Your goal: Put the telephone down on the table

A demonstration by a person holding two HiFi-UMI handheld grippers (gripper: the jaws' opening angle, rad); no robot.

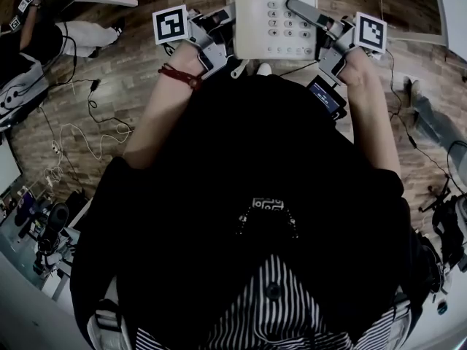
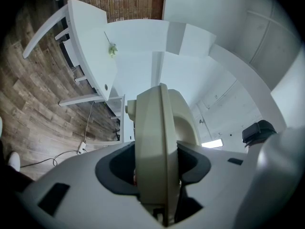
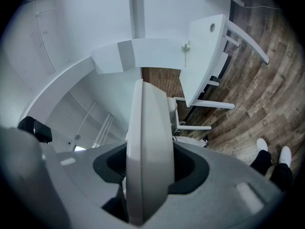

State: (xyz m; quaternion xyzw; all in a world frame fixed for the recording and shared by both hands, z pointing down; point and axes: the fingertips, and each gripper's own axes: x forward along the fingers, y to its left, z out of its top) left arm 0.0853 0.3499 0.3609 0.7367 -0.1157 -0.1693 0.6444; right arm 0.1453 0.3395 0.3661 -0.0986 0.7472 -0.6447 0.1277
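Your left arm [image 1: 164, 115] and right arm [image 1: 376, 115] reach forward. Left gripper [image 1: 222, 33] and right gripper [image 1: 317, 33] each clamp one side of the telephone [image 1: 271, 9], jaws pressed on it.

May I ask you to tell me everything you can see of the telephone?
The telephone is a cream, plastic-looking desk set with rows of small keys on its upturned face; its far end leaves the head view. It hangs roughly level in the air before the person. The left tongs clamp its left edge, the right tongs its right edge; each gripper view shows that edge end-on, with a seam between two shell halves. Nothing else is seen touching it.
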